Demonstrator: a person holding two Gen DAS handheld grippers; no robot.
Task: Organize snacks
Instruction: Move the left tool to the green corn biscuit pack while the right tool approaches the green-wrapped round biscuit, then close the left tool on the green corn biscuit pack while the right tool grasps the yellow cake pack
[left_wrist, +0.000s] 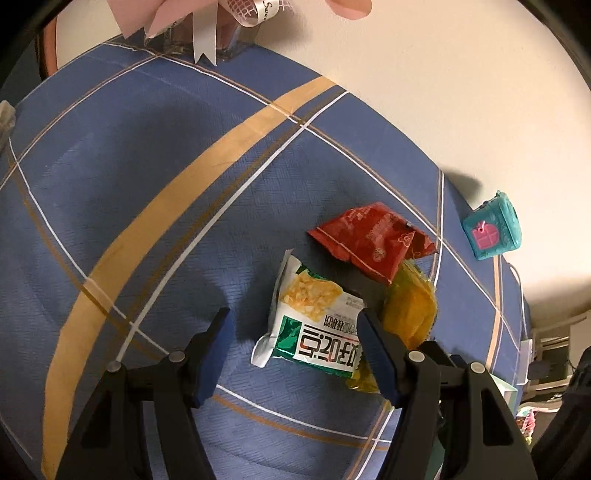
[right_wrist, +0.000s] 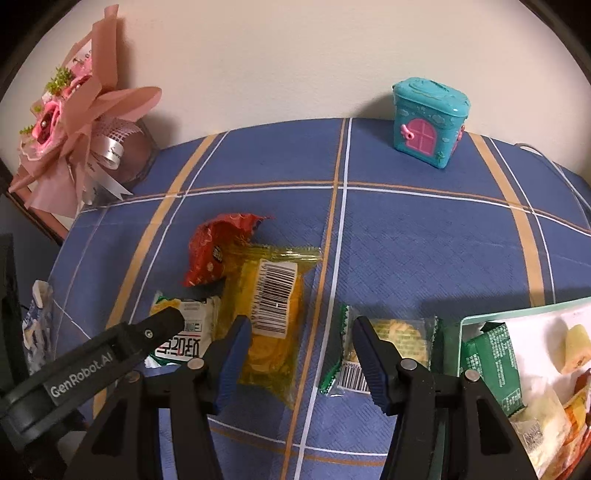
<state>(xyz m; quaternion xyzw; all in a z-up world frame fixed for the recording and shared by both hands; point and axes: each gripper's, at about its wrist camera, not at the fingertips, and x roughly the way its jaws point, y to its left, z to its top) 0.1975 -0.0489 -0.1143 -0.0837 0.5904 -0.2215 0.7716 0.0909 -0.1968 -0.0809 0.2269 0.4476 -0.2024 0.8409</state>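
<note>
**Hovering both grippers over the snack pile, nothing held**

Looking through the left wrist view, I see my left gripper (left_wrist: 293, 334) at bottom centre, jaws parted and empty. The green-and-white snack packet (left_wrist: 314, 321) lies on the blue plaid tablecloth (left_wrist: 147, 206) in the gap, nearer the right-hand finger, whose tip overlaps the packet's right edge; I cannot tell whether it touches. Up and right of it sits the red snack packet (left_wrist: 373, 240), its corner lying over the yellow wrapped snack (left_wrist: 408, 314), which lies beside the right finger. At far right a teal toy house (left_wrist: 493, 229) stands by the wall.

In the right wrist view a pink bouquet (right_wrist: 70, 122) fills the upper left. At lower left the other gripper's arm reaches over the green-and-white packet. My right gripper (right_wrist: 299, 332) sits at bottom centre, also open and empty, with only bare cloth between its tips. The yellow snack lies just beyond the left finger, and a small green-edged cracker packet (right_wrist: 391, 343) lies behind the right finger. At lower right a tray (right_wrist: 517, 308) holds more snacks.
</note>
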